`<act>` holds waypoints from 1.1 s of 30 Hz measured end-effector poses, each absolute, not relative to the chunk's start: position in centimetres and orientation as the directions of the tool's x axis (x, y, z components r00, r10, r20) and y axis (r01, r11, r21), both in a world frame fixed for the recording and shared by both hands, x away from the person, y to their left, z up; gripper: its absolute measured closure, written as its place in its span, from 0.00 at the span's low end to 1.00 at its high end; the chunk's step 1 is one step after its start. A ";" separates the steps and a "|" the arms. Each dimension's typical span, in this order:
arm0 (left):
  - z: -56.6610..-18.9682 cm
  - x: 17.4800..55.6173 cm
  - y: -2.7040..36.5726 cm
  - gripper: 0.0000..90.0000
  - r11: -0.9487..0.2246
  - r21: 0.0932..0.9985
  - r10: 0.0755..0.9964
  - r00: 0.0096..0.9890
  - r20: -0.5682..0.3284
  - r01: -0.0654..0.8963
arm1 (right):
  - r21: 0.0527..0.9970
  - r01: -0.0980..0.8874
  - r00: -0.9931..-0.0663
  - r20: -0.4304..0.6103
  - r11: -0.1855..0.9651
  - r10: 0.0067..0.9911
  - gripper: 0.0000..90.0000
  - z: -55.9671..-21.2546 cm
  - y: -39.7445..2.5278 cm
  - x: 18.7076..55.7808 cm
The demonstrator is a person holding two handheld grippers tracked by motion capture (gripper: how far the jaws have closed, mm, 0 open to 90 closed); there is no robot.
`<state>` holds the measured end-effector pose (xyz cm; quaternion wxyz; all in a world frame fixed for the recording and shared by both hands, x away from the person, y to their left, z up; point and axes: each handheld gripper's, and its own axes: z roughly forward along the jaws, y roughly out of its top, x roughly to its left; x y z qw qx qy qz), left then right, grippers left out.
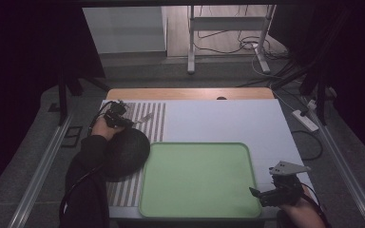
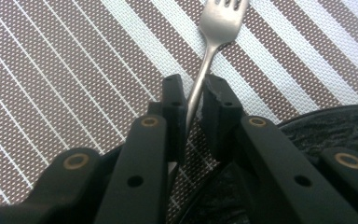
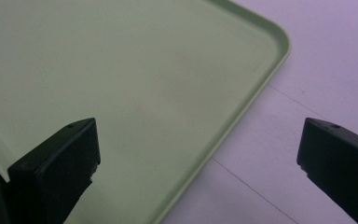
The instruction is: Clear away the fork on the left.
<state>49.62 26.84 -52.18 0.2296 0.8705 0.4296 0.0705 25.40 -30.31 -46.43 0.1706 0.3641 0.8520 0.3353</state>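
Observation:
A silver fork (image 2: 221, 18) lies on a brown-and-white striped placemat (image 2: 74, 70), its tines pointing away from me. My left gripper (image 2: 195, 93) is shut on the fork's handle, low over the mat. In the high view the left gripper (image 1: 123, 119) is at the table's far left with the fork (image 1: 143, 117) sticking out to its right. A black round dish (image 1: 126, 152) sits on the placemat (image 1: 156, 123) just under the left hand. My right gripper (image 1: 257, 194) stands open at the near right corner of the green tray (image 1: 197, 145), with nothing between its jaws.
In the right gripper view my right gripper (image 3: 198, 154) straddles the rim of the bare green tray (image 3: 121, 70), with pale tabletop (image 3: 307, 70) to its right. The black dish (image 2: 331, 126) edges in beside the left jaws. A wooden strip (image 1: 190, 93) borders the table's far side.

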 end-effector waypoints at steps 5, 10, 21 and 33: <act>-52.3 49.8 27.6 0.95 -0.506 0.463 0.775 0.619 -0.125 0.728 | 0.697 0.506 -0.677 -0.044 0.508 0.735 0.00 -46.4 -30.3 25.4; -52.1 49.8 28.9 0.95 -0.490 0.443 0.802 0.587 -0.108 0.751 | 0.696 0.509 -0.675 -0.042 0.506 0.737 0.00 -46.4 -30.3 25.4; -50.4 48.2 33.3 0.95 -0.422 0.407 0.871 0.487 -0.066 0.810 | 0.695 0.508 -0.677 -0.044 0.509 0.735 0.00 -46.4 -30.3 25.5; -48.5 45.9 32.8 0.95 -0.404 0.413 0.857 0.496 -0.142 0.816 | 0.690 0.509 -0.677 -0.049 0.515 0.734 0.00 -46.5 -30.2 25.5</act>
